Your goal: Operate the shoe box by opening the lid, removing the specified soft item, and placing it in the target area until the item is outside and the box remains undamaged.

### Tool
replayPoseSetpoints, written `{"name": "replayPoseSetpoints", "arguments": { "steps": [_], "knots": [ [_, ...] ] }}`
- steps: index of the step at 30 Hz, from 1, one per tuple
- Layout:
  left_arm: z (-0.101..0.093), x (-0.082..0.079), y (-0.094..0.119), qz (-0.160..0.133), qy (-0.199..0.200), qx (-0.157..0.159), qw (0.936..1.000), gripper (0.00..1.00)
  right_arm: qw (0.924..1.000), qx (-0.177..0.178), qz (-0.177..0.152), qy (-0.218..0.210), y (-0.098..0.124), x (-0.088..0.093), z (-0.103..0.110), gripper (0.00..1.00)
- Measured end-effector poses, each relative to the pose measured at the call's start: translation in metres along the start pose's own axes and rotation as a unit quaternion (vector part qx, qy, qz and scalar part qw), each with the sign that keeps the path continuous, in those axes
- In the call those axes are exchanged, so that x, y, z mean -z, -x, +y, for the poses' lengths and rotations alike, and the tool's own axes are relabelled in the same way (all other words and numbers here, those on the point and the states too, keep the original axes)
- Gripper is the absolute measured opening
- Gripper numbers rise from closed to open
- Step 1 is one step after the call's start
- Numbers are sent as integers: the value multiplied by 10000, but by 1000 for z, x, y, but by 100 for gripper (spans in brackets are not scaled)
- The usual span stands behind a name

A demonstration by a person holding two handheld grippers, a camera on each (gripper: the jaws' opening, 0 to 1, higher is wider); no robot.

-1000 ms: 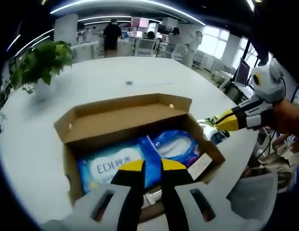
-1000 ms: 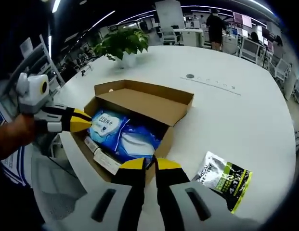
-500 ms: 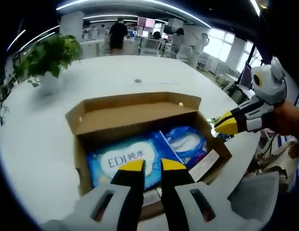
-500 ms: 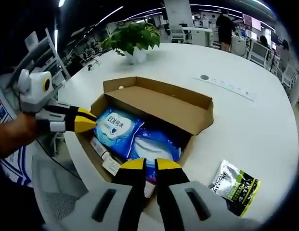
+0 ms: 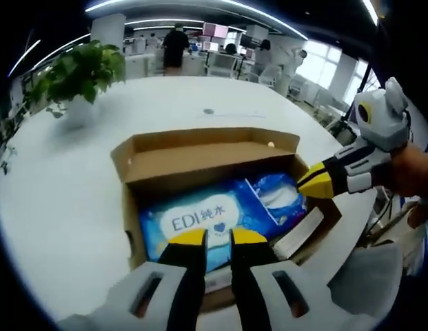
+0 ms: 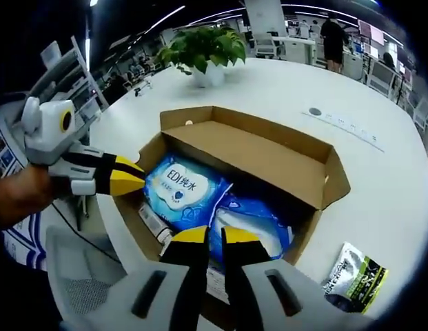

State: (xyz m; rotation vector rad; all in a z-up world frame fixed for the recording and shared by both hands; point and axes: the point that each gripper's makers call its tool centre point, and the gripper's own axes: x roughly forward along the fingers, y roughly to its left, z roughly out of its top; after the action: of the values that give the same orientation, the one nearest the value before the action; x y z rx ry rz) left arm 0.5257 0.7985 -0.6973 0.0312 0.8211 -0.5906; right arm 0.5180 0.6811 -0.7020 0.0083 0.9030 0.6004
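Observation:
The brown cardboard shoe box (image 5: 158,162) lies on the white table with its lid folded back. Inside it are a blue "EDI" wipes pack (image 5: 200,222) and a second blue pack with a white flap (image 5: 279,196). My left gripper (image 5: 218,239) is shut, hovering over the box's near rim above the EDI pack. My right gripper (image 5: 311,184) enters from the right, shut, its yellow tips over the box's right edge. In the right gripper view the box (image 6: 269,148) is below my right gripper (image 6: 207,236), and the left gripper (image 6: 134,183) points at the EDI pack (image 6: 180,187).
A green and black foil packet (image 6: 355,276) lies on the table beside the box. A potted plant (image 5: 79,72) stands at the table's far side. A white card (image 5: 296,234) lies along the box's inner wall. The table edge is close behind both grippers, with a chair below it.
Both grippers have moved closer to the box, which now looks larger in each view. The right gripper's tips have come in over the box's right edge. Both stayed shut.

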Motion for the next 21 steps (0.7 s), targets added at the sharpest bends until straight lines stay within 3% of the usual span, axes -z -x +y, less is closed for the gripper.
{"name": "replayPoseSetpoints", "arguments": {
  "steps": [21],
  "knots": [
    [28, 20, -7, 207, 3, 94, 9997, 9, 9998, -6, 162, -132, -43, 6, 9, 6]
  ]
}}
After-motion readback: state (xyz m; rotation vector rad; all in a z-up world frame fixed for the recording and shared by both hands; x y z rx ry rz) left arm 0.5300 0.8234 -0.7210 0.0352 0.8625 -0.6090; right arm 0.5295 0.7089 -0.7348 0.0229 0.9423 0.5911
